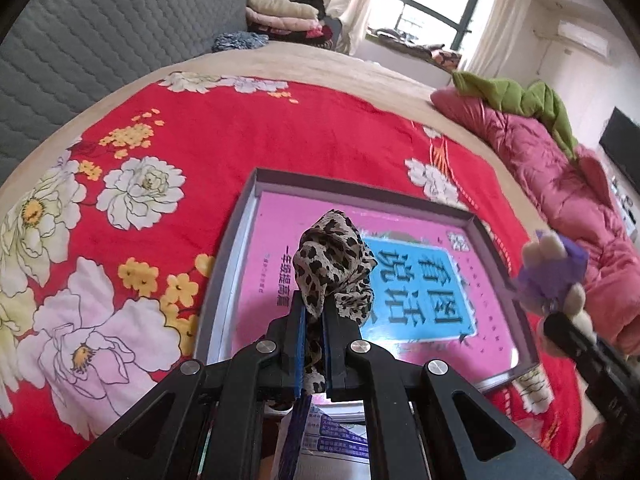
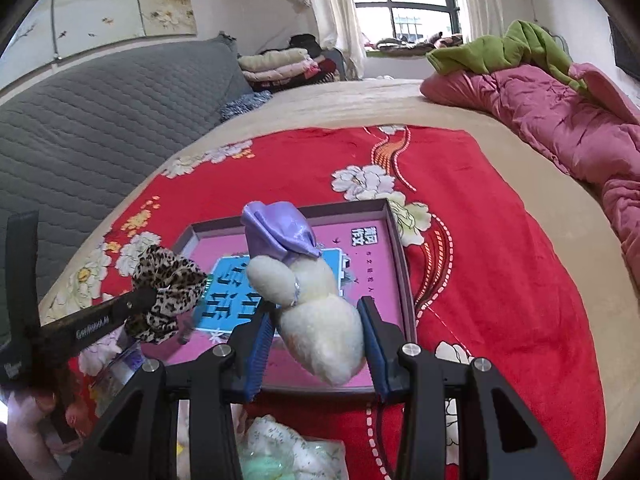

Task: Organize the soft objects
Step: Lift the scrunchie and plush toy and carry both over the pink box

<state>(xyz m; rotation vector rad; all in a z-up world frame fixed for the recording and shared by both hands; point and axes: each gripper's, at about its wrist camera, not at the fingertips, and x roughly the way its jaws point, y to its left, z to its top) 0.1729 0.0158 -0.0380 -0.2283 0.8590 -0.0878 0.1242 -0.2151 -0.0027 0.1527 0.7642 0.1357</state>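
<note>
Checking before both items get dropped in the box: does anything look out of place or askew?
Nothing stands out. The box lies flat on the red blanket, holding only a pink book. The left gripper pinches the leopard scrunchie; the right gripper clamps the plush toy.

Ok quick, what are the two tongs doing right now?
Left tongs: shut on the leopard-print scrunchie.
Right tongs: shut on the cream plush toy with a purple hat.
</note>
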